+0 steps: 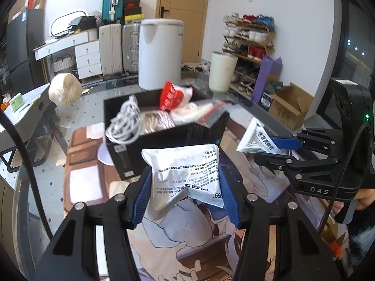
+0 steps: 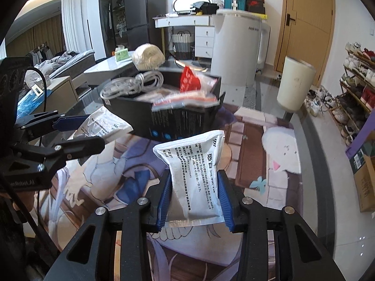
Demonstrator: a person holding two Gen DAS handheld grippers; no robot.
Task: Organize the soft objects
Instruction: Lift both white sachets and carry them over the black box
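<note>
Each gripper's fingers clamp a silver pouch (image 1: 187, 175) (image 2: 199, 175); either could slip free before reaching the crowded black box (image 1: 168, 135).

Two crinkled silver-white foil sachets printed with black text: one (image 1: 187, 175) in the left tongs (image 1: 186, 195), one (image 2: 196, 182) in the right tongs (image 2: 195, 201). One black cardboard box (image 1: 178, 138), holding one coiled white cable (image 1: 126, 121), one red-and-white plastic packet (image 1: 171, 98) and one clear zip bag with a red strip (image 1: 208, 114). One cream ball of yarn (image 1: 64, 89).
</note>
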